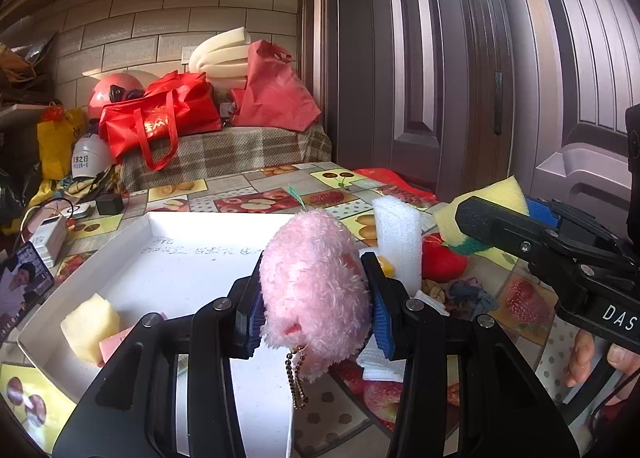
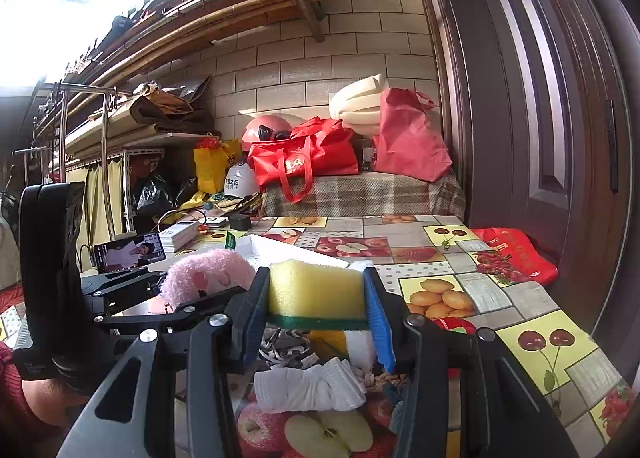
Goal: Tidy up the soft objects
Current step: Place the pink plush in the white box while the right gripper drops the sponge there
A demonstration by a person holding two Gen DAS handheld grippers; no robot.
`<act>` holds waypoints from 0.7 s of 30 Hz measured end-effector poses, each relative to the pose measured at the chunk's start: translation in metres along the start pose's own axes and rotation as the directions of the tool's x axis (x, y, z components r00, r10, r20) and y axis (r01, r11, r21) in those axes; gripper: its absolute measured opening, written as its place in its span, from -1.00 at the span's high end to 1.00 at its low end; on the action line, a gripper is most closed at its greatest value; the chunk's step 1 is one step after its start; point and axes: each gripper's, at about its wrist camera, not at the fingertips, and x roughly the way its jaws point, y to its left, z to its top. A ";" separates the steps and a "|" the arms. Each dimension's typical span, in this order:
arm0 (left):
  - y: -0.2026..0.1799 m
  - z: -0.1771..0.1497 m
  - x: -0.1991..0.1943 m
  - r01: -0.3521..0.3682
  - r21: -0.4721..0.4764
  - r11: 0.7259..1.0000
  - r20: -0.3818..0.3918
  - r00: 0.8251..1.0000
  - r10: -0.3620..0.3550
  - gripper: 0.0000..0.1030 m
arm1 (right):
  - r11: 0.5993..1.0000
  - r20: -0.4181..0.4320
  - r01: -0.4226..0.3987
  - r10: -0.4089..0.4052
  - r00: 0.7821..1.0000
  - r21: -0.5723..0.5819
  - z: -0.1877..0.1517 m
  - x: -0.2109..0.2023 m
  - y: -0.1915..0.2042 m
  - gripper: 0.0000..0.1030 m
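- Tiled wall [image 2: 304,58] at the far end, dark panelled door [image 1: 460,58] on the right, and a table under a fruit-print cloth [image 2: 480,286] below me.
- Beyond the table, a plaid-covered bench [image 1: 240,154] carries red bags [image 1: 160,118], a pink helmet [image 1: 116,92] and white foam [image 1: 220,54].
- On the left of the table sits a white tray [image 1: 180,258]; a pale yellow foam block [image 1: 90,326] and a pink piece [image 1: 112,344] lie in its near left corner.
- My left gripper [image 1: 316,298] is clamped on a fluffy pink plush [image 1: 316,286], held over the tray's right edge, its bead chain dangling.
- My right gripper [image 2: 318,294] squeezes a yellow sponge [image 2: 316,286] with a green scrub layer, raised above the cloth.
- Beneath it lies a loose pile: white cloth [image 2: 308,386], a white foam roll [image 1: 398,242], something red [image 1: 440,262].
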 end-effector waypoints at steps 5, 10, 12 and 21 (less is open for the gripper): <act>0.020 -0.003 -0.007 -0.047 -0.014 0.999 0.008 0.999 0.047 0.17 | 1.000 -0.008 -0.017 0.017 1.000 -0.015 -0.001 0.002 0.012 0.12; 0.036 -0.005 -0.012 -0.083 -0.016 0.996 0.010 0.996 0.083 0.17 | 0.999 -0.022 -0.038 0.038 0.999 -0.027 -0.001 0.007 0.024 0.12; 0.040 -0.006 -0.013 -0.095 -0.016 0.995 0.009 0.995 0.095 0.17 | 0.998 -0.029 -0.047 0.046 0.999 -0.029 0.000 0.011 0.028 0.12; 0.073 -0.009 -0.014 -0.163 -0.060 0.985 0.000 0.987 0.163 0.17 | 0.995 -0.071 -0.090 0.088 0.994 -0.029 -0.001 0.028 0.043 0.12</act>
